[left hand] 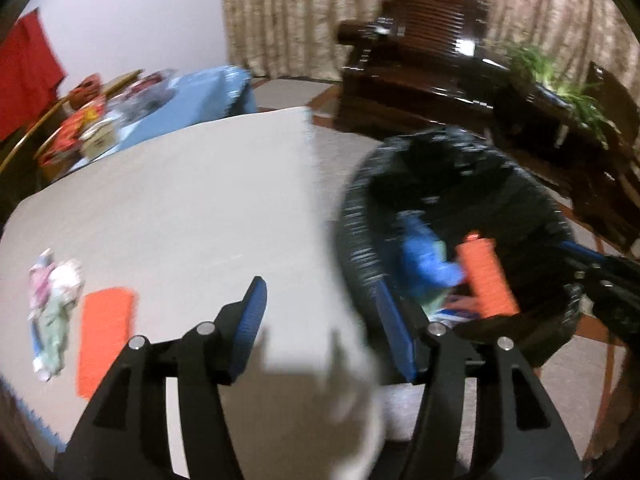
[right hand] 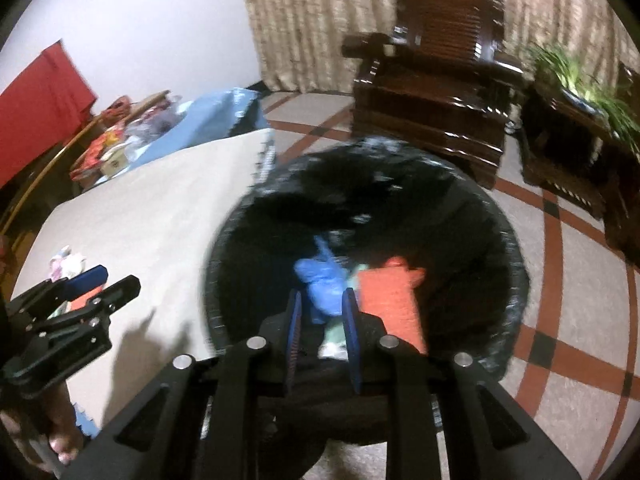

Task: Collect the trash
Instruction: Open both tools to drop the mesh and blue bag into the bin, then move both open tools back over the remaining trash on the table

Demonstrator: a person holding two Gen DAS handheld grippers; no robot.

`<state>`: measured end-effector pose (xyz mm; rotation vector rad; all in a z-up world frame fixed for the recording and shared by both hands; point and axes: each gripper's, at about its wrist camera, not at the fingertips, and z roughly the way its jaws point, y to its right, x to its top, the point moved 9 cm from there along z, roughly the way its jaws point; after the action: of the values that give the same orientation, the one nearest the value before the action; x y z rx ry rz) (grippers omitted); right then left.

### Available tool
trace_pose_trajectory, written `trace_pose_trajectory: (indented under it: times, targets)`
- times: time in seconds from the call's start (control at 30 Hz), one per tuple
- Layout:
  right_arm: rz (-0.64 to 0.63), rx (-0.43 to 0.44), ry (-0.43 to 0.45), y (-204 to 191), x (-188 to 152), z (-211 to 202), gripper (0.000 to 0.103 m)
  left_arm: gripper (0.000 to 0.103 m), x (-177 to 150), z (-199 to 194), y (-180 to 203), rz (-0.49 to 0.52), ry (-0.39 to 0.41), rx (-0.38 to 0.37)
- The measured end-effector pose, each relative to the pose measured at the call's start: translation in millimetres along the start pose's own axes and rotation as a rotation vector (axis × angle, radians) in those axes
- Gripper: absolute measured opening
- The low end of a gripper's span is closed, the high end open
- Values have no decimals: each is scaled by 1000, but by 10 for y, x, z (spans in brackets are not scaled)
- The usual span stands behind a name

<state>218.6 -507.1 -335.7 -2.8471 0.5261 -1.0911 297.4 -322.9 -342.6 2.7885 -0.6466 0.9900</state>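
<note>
1. Trash remains on the table [left hand: 192,200]: a crumpled wrapper [left hand: 54,304] and a flat orange piece [left hand: 106,340] just beside it, at nine o'clock of the left gripper [left hand: 320,312]. Other trash, a blue wad [right hand: 320,284] and an orange piece [right hand: 390,304], lies inside the black-lined bin [right hand: 512,240].
2. Left fingers stand released, nothing between them. Right gripper [right hand: 322,316] fingers stand slightly parted over the bin; the blue wad shows between them, but whether they touch it I cannot tell.
3. Risk: if the wad clings to a finger pad, it may lift out with the gripper.
4. Risk: the bin rim sits close against the table edge at three o'clock; a hasty sweep could knock it.
5. Surroundings: dark wooden armchair [right hand: 432,92], plant [right hand: 580,80], cluttered blue cloth [left hand: 200,96]. None obstructs the table trash.
</note>
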Motion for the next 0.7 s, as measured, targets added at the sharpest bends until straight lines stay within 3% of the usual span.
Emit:
trace_pose_trajectory:
  times: [0.4, 0.53, 0.7]
  targets:
    - [-117, 111, 0, -1537, -145, -126, 31, 68, -264, -571, -1466, -146, 47, 153]
    - [-130, 127, 10, -1908, -164, -177, 44, 70, -417, -736, -1909, -194, 48, 192]
    - [-173, 165, 14, -2446, -224, -181, 45, 73, -659, -916, -2551, -254, 49, 263]
